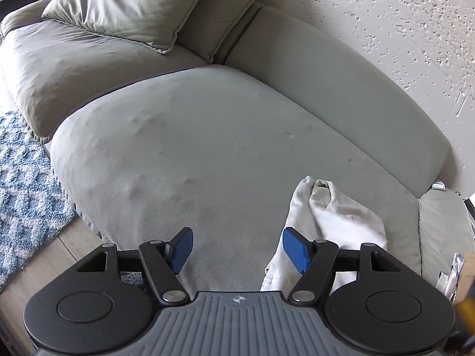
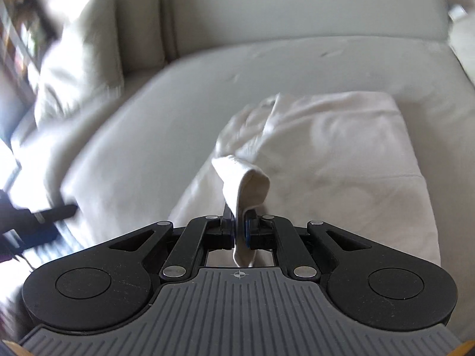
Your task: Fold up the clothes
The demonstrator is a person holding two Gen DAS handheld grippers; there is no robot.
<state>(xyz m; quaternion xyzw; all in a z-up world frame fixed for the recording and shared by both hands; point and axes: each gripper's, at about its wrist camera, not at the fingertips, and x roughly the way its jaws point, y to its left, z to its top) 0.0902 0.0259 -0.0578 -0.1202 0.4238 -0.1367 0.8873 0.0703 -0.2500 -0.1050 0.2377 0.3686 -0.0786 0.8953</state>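
Left wrist view: grey fabric sofa, left hand-held gripper spread apart above it. Right hand-held gripper pinches crumpled white cloth garment.

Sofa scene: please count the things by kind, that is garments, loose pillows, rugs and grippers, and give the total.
Garments: 1, the white garment
Pillows: 1, the pillow on the sofa
Rugs: 1, the blue rug
Grippers: 2, the left gripper and the right gripper
Total: 5
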